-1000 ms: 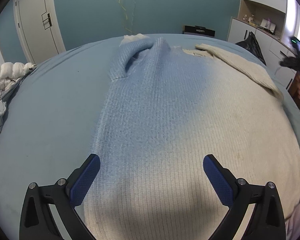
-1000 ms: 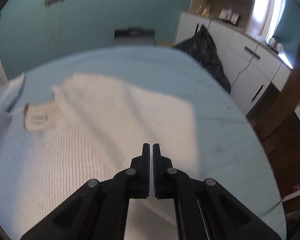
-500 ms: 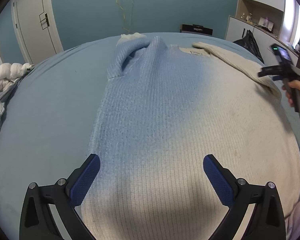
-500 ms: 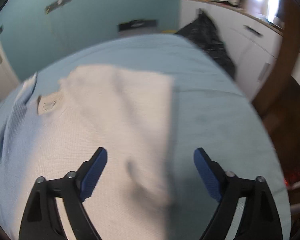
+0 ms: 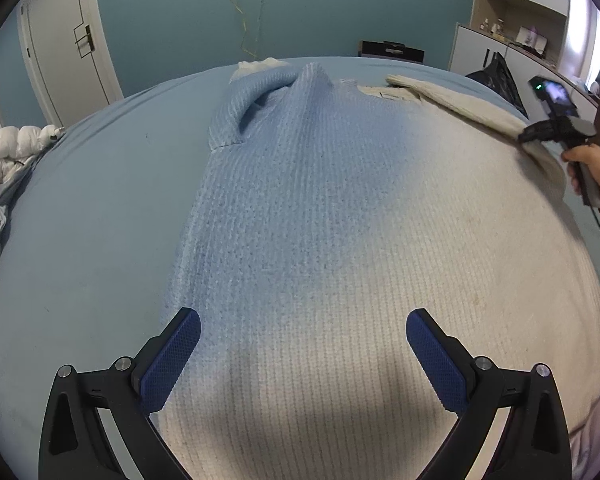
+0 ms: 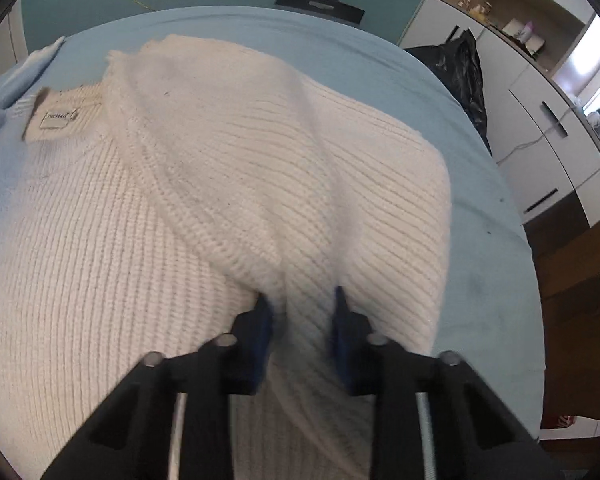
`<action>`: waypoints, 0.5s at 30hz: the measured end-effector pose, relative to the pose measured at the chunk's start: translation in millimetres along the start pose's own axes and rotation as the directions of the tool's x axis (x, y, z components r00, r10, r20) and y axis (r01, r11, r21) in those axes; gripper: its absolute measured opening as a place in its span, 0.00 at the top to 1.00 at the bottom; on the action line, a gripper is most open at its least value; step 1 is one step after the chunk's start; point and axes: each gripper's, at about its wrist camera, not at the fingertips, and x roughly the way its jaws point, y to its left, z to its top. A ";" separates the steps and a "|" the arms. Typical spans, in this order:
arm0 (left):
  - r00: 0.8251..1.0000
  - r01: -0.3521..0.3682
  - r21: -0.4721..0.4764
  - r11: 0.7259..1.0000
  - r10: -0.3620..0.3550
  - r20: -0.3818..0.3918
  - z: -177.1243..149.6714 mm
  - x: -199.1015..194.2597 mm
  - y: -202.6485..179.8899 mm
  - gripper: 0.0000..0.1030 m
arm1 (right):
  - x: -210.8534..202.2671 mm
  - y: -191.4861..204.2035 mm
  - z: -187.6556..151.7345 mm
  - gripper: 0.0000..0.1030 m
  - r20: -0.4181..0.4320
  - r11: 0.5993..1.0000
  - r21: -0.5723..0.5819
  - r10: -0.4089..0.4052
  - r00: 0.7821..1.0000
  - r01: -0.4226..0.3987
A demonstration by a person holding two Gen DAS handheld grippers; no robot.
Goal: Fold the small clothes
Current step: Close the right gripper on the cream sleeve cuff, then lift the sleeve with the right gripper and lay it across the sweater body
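R gripper: jaws just been closing, now narrow, pinching a raised fold of the sweater's white sleeve. L gripper: jaws wide open over the hem, holding nothing. Sweater lies flat on the bed, long axis hem-near to collar-far.

White door, black bag, white cabinets, white duvet
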 end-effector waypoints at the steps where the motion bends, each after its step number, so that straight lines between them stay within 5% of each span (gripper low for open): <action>1: 1.000 -0.003 0.001 1.000 0.003 0.002 -0.1 -0.8 -0.1 0.00 | -7.2 1.5 2.3 0.84 0.034 1.000 0.001 -0.012 0.999 0.012; 6: 1.000 -0.002 -0.008 1.000 0.002 0.022 1.9 -8.3 1.1 0.00 | -92.6 -31.3 -33.0 0.84 0.283 0.995 -0.029 0.105 0.953 -0.101; 9: 0.999 0.010 -0.013 1.000 -0.009 0.031 2.0 -12.3 2.3 0.00 | -112.6 -64.4 -70.1 0.82 0.315 0.993 -0.039 0.115 0.942 -0.108; 10: 0.999 0.012 -0.014 1.000 -0.011 0.032 2.3 -12.9 2.8 0.00 | -107.6 -72.9 -75.2 0.76 0.299 0.997 -0.035 0.071 0.952 -0.063; 12: 0.999 0.016 -0.017 1.000 -0.016 0.034 3.4 -13.7 3.9 0.00 | -88.8 -93.5 -95.0 0.45 0.217 0.999 0.011 -0.050 0.975 0.049; 13: 0.999 0.020 -0.018 1.000 -0.019 0.036 3.0 -14.6 3.8 0.00 | -77.8 -103.1 -101.4 0.19 0.141 0.995 0.036 -0.099 0.985 0.095; 15: 0.999 0.024 -0.021 0.999 -0.024 0.034 3.1 -14.8 3.8 0.00 | -65.9 -120.4 -109.1 0.17 0.014 0.984 0.129 -0.123 0.992 0.120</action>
